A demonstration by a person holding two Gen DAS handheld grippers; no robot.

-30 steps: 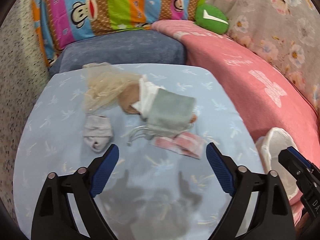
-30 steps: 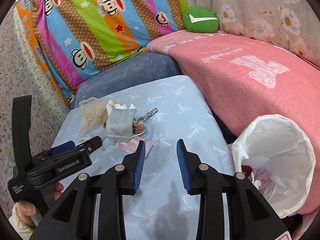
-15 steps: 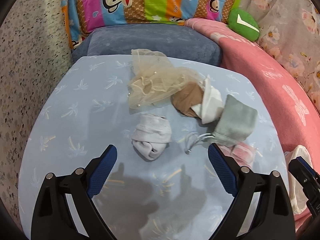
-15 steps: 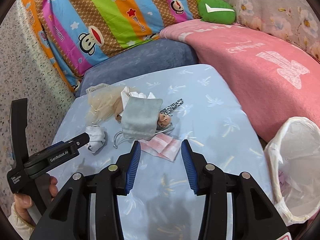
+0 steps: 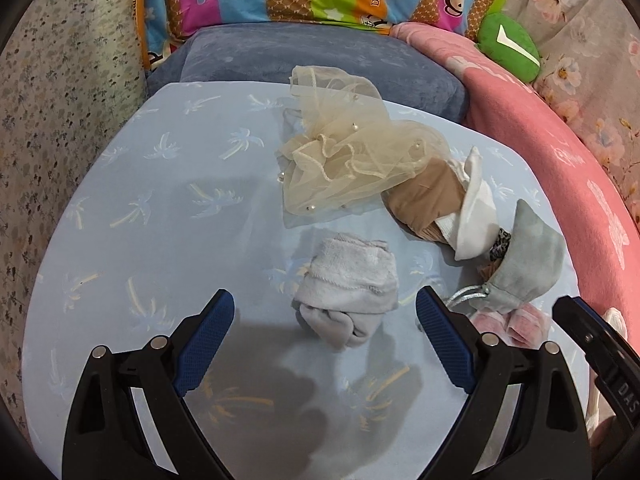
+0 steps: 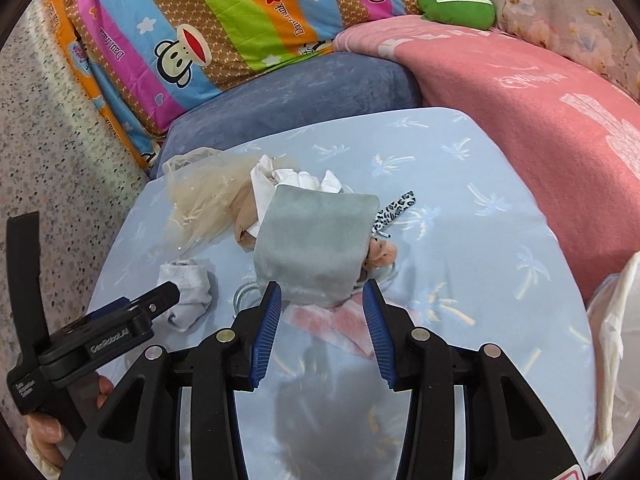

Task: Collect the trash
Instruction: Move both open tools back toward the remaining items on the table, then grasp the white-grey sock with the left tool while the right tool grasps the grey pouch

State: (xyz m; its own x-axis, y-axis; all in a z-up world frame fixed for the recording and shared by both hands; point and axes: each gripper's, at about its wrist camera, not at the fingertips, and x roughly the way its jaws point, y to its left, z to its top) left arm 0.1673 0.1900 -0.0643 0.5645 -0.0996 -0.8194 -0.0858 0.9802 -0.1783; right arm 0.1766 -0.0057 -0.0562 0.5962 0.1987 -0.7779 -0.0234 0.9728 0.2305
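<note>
A pile of cloth scraps lies on the light-blue table [image 5: 168, 216]. A balled grey sock [image 5: 348, 284] sits just ahead of my left gripper [image 5: 324, 316], whose jaws stand wide open around it without touching. Behind it lie a beige tulle piece [image 5: 344, 160], tan hosiery [image 5: 424, 200] and a white cloth [image 5: 476, 212]. In the right wrist view a grey-green velvet pouch [image 6: 316, 240] lies just beyond my right gripper [image 6: 322, 308], open and empty, above a pink wrapper [image 6: 332, 322]. The grey sock [image 6: 186, 284] and left gripper [image 6: 132, 312] show at the left.
A white trash bag [image 6: 616, 336] hangs at the table's right edge. A blue cushion [image 6: 288, 96], a striped monkey-print pillow [image 6: 208, 24], a pink blanket [image 6: 520, 92] and a green plush [image 6: 456, 0] ring the table. A speckled wall stands on the left.
Both grippers have moved forward and down toward the pile. The left now frames the grey sock; the right has opened a little and reached the pouch. The trash bag slid to the right edge.
</note>
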